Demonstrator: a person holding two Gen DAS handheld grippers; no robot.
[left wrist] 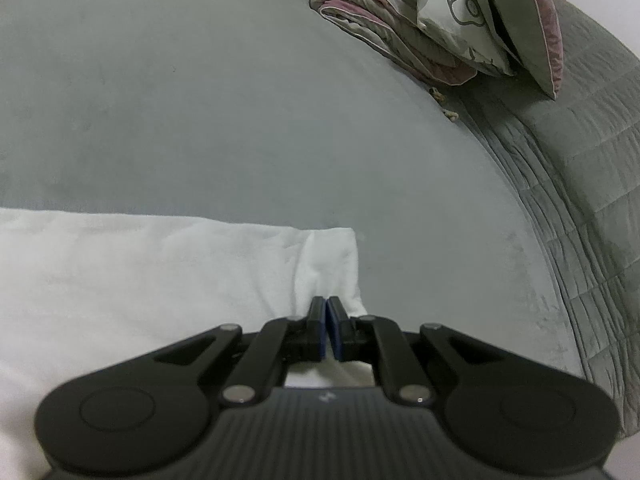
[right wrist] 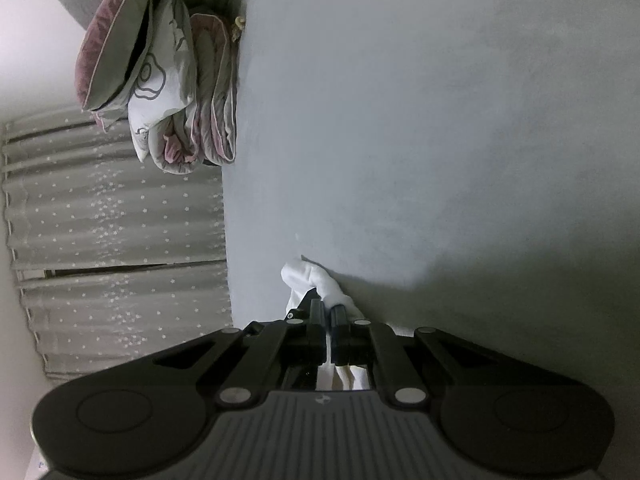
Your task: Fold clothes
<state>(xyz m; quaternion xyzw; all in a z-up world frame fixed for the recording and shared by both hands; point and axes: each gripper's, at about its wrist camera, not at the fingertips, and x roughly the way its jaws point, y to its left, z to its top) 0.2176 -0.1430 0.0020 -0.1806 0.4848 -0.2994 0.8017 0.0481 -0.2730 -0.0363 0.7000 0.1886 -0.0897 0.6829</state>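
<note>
A white garment (left wrist: 140,276) lies flat on the grey bed sheet (left wrist: 240,120), filling the lower left of the left wrist view. My left gripper (left wrist: 327,308) is shut on the garment's right corner, blue pads pinching the fabric. In the right wrist view, rolled sideways, a bunched white fold of the garment (right wrist: 316,280) sticks out past the fingertips. My right gripper (right wrist: 328,312) is shut on that fold, with more white cloth hanging beneath the jaws. The grey sheet (right wrist: 440,120) spreads beyond it.
A folded quilt and pillows (left wrist: 460,20) in grey-green and mauve are piled at the bed's far end, also seen as the quilt and pillows (right wrist: 160,80). A quilted grey headboard (left wrist: 592,160) runs along the right. Sheer star-patterned curtains (right wrist: 120,220) hang beyond the bed's edge.
</note>
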